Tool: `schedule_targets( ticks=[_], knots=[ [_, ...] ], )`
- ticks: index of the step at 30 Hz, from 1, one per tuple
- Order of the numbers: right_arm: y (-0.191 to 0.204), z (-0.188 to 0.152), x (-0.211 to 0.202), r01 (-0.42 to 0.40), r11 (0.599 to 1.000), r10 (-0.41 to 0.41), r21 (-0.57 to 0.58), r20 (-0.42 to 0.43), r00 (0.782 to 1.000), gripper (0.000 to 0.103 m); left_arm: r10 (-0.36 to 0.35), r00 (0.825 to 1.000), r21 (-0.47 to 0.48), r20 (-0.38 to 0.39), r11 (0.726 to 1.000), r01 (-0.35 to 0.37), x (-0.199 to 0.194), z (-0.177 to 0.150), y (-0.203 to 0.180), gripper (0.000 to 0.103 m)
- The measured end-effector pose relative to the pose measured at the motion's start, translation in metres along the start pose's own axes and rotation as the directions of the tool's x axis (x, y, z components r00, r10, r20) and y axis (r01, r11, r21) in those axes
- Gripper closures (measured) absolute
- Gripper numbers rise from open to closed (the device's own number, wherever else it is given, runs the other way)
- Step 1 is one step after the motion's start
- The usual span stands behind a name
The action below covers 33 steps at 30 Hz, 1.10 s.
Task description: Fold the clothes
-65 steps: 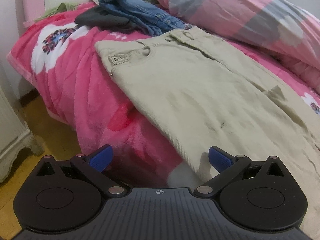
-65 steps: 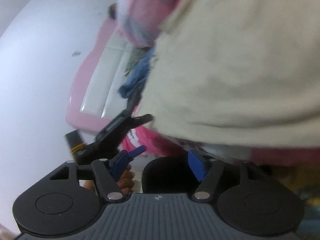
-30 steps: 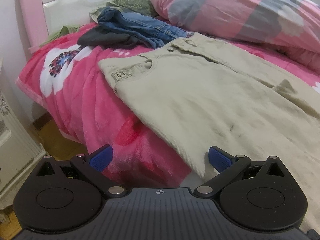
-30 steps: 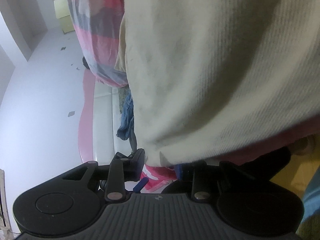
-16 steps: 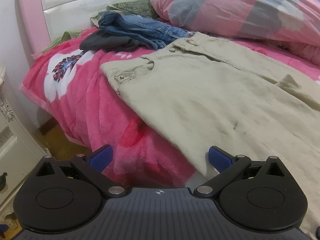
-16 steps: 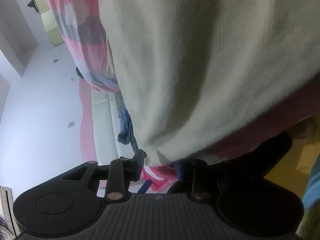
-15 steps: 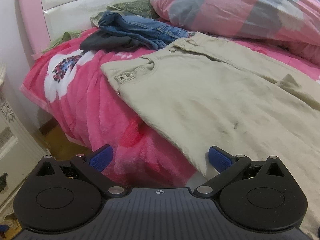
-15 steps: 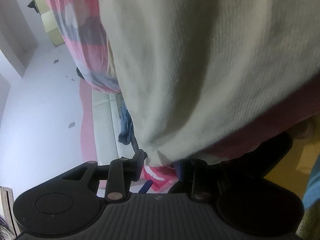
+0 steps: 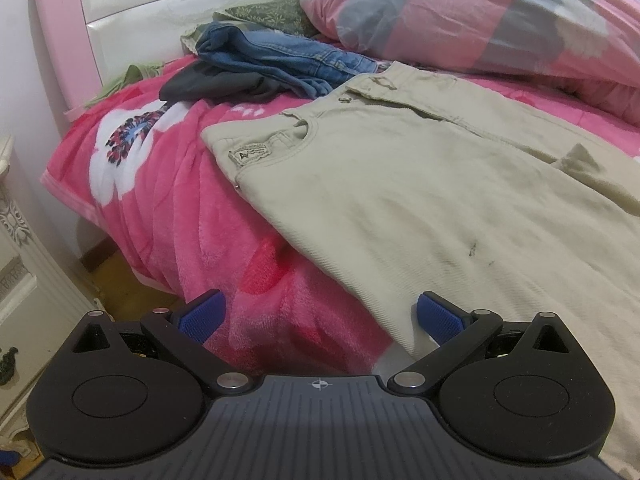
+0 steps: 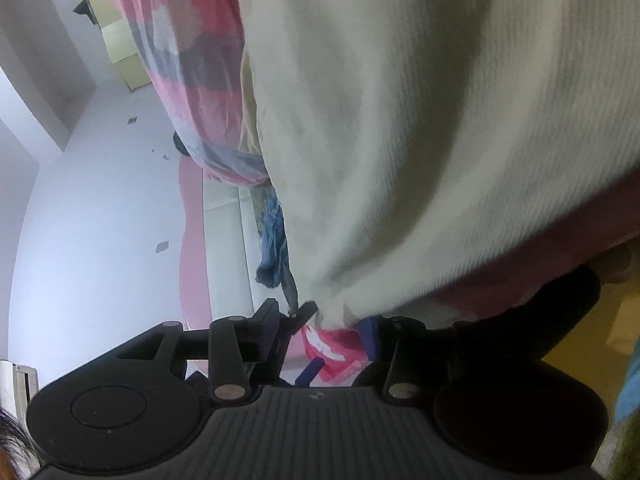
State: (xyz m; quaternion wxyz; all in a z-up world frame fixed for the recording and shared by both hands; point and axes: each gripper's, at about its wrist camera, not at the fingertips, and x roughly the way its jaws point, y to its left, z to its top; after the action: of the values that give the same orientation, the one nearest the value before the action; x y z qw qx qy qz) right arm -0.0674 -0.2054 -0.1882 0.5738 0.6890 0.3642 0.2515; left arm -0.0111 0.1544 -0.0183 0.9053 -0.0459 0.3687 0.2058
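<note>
Beige trousers (image 9: pixel 420 184) lie spread flat on the pink floral blanket (image 9: pixel 168 200), waistband toward the headboard. My left gripper (image 9: pixel 318 314) hovers open over the bed's near edge, its right pad (image 9: pixel 438 316) just above the trousers' side hem and nothing between its fingers. In the right wrist view, rolled sideways, the same beige trousers (image 10: pixel 420 120) fill the picture. My right gripper (image 10: pixel 320 328) sits at their edge with its jaws opening. A fold of the hem still lies between them, beside the blue pad (image 10: pixel 368 336), and no longer looks pinched.
Blue jeans (image 9: pixel 280 56) and a dark garment (image 9: pixel 216 84) are piled near the white and pink headboard (image 9: pixel 160 4). A pink and grey duvet (image 9: pixel 480 12) lies at the back right. A white bedside cabinet (image 9: pixel 24 272) stands on the yellow floor at the left.
The right gripper's fingers have spread apart from their earlier grip on the trousers' hem. The left gripper's view is almost unchanged over the last second.
</note>
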Motion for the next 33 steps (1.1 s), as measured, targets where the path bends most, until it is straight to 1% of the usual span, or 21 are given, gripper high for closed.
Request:
schedule_targets(
  ticks=[5, 10, 12, 14, 16, 19, 20, 21, 25, 33],
  knots=[
    [-0.002, 0.001, 0.002, 0.0, 1.0, 0.0, 0.024, 0.018, 1.0, 0.058, 0.006, 1.0, 0.009, 0.004, 1.0, -0.006, 0.0, -0.001, -0.001, 0.0],
    [-0.003, 0.002, 0.002, 0.002, 0.999, -0.003, 0.036, 0.029, 1.0, 0.062, -0.002, 1.0, 0.003, 0.001, 1.0, 0.002, 0.001, -0.001, 0.0, 0.0],
    [0.0, 0.001, 0.004, -0.008, 1.0, 0.008, 0.016, 0.033, 0.999, 0.074, -0.009, 1.0, -0.007, -0.001, 1.0, 0.009, 0.002, -0.001, 0.002, 0.0],
    [0.003, 0.001, 0.007, -0.016, 1.0, 0.016, -0.004, 0.037, 0.999, 0.074, -0.027, 1.0, -0.031, -0.007, 0.999, 0.027, 0.003, -0.002, 0.006, 0.0],
    [0.002, 0.002, 0.008, -0.016, 1.0, 0.016, 0.004, 0.038, 0.999, 0.075, -0.042, 0.999, -0.047, -0.015, 0.998, 0.041, 0.005, -0.002, 0.009, 0.0],
    [-0.002, 0.003, 0.008, -0.018, 1.0, 0.017, 0.025, 0.041, 0.999, 0.082, -0.046, 0.999, -0.043, -0.014, 0.998, 0.045, 0.005, -0.002, 0.01, 0.0],
    [-0.002, 0.003, 0.008, -0.022, 1.0, 0.022, 0.022, 0.041, 0.999, 0.088, -0.043, 0.999, -0.037, -0.011, 0.998, 0.043, 0.005, -0.002, 0.009, 0.0],
    [0.0, 0.003, 0.009, -0.029, 1.0, 0.028, 0.01, 0.041, 0.999, 0.092, -0.041, 0.999, -0.032, -0.009, 0.999, 0.041, 0.005, -0.002, 0.008, 0.0],
    [0.006, 0.006, 0.011, -0.038, 0.999, 0.039, -0.013, 0.043, 0.998, 0.093, -0.027, 1.0, -0.007, 0.0, 1.0, 0.027, 0.005, -0.002, 0.004, 0.0],
    [-0.003, 0.014, 0.008, -0.032, 0.999, 0.03, 0.043, 0.048, 0.998, 0.093, 0.02, 1.0, 0.047, 0.022, 0.999, -0.021, 0.003, -0.002, -0.006, 0.0]
  ],
)
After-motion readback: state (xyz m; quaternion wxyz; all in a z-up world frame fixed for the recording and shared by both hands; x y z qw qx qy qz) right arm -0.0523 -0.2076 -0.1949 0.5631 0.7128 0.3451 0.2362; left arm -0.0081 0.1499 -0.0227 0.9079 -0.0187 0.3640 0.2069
